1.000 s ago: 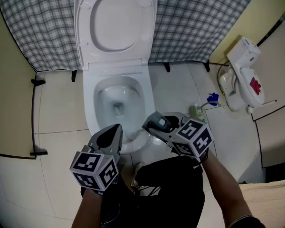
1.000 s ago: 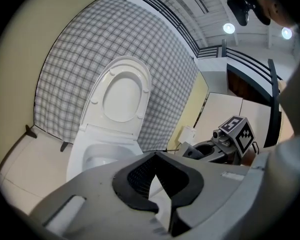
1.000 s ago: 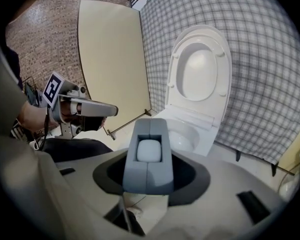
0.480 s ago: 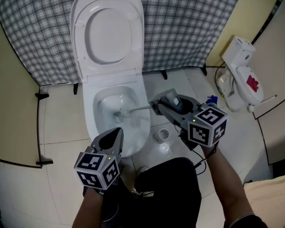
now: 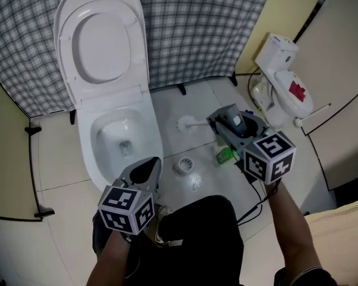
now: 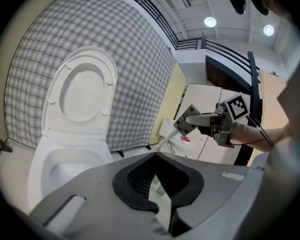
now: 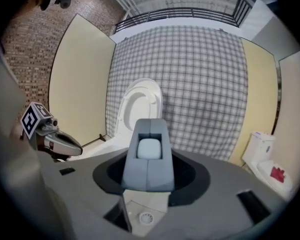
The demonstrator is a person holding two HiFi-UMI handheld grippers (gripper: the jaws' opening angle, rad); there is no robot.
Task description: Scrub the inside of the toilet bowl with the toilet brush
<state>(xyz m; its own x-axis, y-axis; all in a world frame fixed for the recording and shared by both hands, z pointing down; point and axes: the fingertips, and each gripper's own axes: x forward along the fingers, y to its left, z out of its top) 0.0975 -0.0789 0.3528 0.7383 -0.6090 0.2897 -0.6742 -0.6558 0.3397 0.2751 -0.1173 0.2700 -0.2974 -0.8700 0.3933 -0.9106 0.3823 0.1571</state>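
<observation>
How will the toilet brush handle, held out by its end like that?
The toilet brush is probably light: the right tool carries it by one end. Its thin shaft looks straight, so likely stiff. With the bristle head far out, it may swing.

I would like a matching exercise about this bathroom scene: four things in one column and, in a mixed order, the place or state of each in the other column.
Column one
1. toilet lid
2. toilet brush
3. floor drain
4. left gripper

Column two
A. set in the floor, beside the toilet bowl
B. holding nothing
C. raised upright, in front of the checked curtain
D. held by the right gripper, outside the bowl

Pairs: 1-C, 2-D, 3-A, 4-B
</observation>
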